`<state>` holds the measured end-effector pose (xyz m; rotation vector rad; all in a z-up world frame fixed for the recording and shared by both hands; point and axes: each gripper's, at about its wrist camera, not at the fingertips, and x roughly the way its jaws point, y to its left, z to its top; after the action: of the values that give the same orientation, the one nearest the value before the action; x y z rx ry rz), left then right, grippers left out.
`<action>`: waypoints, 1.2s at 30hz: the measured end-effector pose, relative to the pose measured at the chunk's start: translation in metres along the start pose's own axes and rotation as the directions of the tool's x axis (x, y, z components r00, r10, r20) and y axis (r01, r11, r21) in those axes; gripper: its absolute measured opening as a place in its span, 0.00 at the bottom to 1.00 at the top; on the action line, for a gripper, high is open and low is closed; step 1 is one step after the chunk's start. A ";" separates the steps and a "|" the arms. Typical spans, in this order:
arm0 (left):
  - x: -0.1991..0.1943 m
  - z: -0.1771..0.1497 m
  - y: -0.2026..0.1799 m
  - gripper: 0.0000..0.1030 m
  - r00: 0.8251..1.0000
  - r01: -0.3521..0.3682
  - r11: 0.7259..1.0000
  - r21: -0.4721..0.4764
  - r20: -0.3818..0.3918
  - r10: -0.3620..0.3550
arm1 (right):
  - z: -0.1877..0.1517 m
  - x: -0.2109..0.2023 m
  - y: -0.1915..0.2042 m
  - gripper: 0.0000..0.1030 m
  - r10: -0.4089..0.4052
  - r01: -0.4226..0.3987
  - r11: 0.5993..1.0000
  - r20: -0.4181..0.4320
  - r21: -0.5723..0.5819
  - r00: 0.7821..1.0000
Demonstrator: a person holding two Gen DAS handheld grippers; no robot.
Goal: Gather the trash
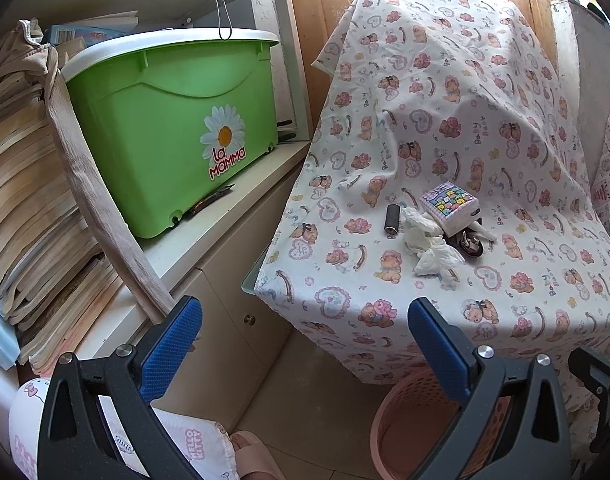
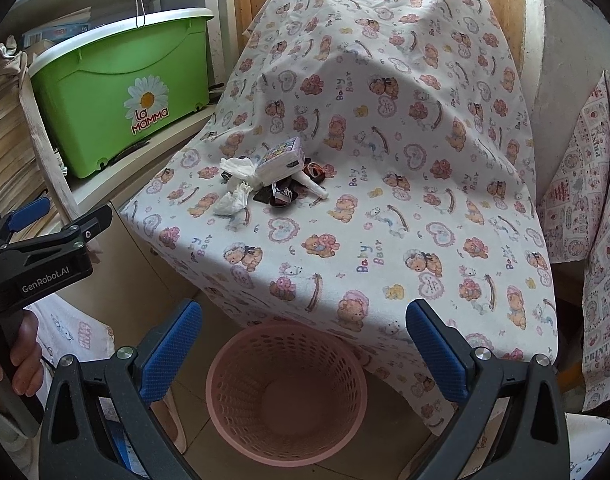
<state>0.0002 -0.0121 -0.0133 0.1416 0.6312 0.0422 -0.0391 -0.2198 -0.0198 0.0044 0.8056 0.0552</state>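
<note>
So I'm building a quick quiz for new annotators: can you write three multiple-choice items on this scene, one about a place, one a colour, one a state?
1. Where is the pink basket?
A. on the cloth-covered table
B. on the floor at the table's near edge
C. on the shelf

2. What colour is the storage box?
A. green
B. blue
C. red

3. How do the left hand-held gripper and the right hand-held gripper stand?
A. both open, holding nothing
B. both shut on tissue
C. one holds the basket

Answers: B, it stands below the cloth's edge; A, green walls with a white lid; A, wide gaps between the blue pads.

Tissues (image 2: 236,184) lie on the table (image 2: 345,240) (basket (image 2: 285,392) below, in front).
</note>
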 end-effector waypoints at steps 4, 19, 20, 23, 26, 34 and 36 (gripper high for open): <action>0.005 0.001 0.003 0.99 1.000 0.004 1.000 -0.018 -0.010 -0.004 | 0.001 0.005 0.000 1.00 -0.007 0.008 1.000 -0.027 0.005 1.000; 0.043 0.012 0.001 0.86 0.972 0.115 0.991 -0.073 -0.199 -0.127 | 0.008 0.029 -0.002 0.99 0.021 -0.021 1.000 -0.082 -0.001 0.996; 0.045 0.019 0.000 0.83 0.968 0.125 0.990 -0.060 -0.210 -0.135 | 0.012 0.031 -0.002 0.96 0.023 -0.023 1.000 -0.084 -0.005 0.996; 0.048 0.044 0.001 0.81 0.968 0.136 0.990 -0.040 -0.207 -0.142 | 0.031 0.042 -0.006 0.83 0.065 -0.065 0.998 -0.115 0.009 0.991; 0.056 0.063 0.001 0.77 0.972 0.137 0.991 -0.012 -0.190 -0.136 | 0.049 0.051 -0.008 0.73 0.113 -0.110 0.994 -0.134 0.026 0.985; 0.091 0.055 -0.010 0.77 0.981 0.075 0.997 0.014 -0.180 -0.071 | 0.084 0.097 -0.002 0.39 0.152 -0.156 0.988 -0.156 -0.012 0.976; 0.096 0.050 -0.012 0.77 0.980 0.083 0.996 0.022 -0.186 -0.078 | 0.086 0.107 -0.003 0.38 0.161 -0.164 0.986 -0.152 -0.010 0.975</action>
<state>0.1075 -0.0217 -0.0313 0.1414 0.8227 -0.0328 0.0975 -0.2156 -0.0373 0.0450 0.9548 0.2221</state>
